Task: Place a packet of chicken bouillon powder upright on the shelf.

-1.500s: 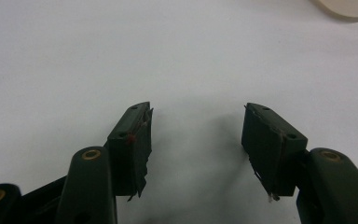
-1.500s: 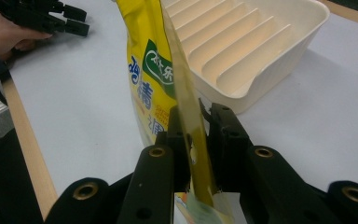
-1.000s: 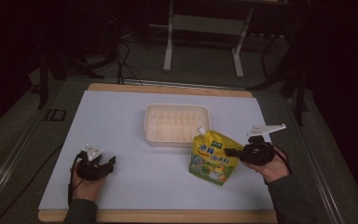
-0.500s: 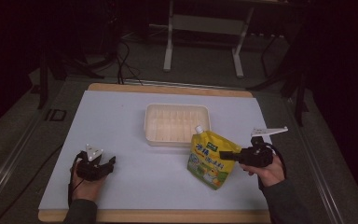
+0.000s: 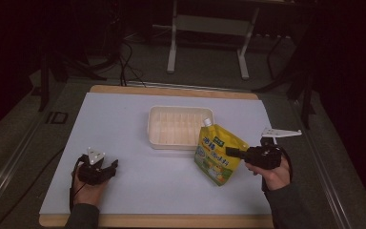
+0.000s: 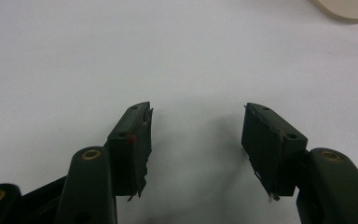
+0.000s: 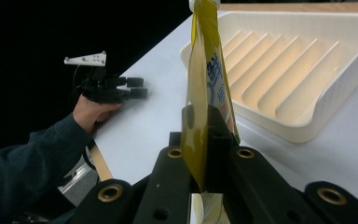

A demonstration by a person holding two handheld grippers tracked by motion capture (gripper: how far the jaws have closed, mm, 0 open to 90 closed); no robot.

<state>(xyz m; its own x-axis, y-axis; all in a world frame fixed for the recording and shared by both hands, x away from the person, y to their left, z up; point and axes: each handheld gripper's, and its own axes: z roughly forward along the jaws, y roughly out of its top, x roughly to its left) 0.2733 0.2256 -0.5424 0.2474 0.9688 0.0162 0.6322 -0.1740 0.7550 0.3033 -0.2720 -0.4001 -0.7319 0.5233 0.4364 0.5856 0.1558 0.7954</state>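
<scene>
- I am clamping my right hand-held gripper (image 5: 229, 151) on the right edge of the yellow, soft plastic spouted pouch (image 5: 216, 153); in the right gripper view its jaws are pinching the pouch's (image 7: 208, 88) thin side seam.
- Over the last second the pouch has been sliding slightly nearer to me and tilting more, its white cap now lying just beside the near right corner of the cream ribbed plastic tray (image 5: 180, 126).
- I judge I am repositioning it toward the tray, not yet placing it.
- My left hand-held gripper (image 5: 112, 165) is still resting, jaws apart and holding nothing, on the pale blue surface (image 5: 124, 119) at the near left.
</scene>
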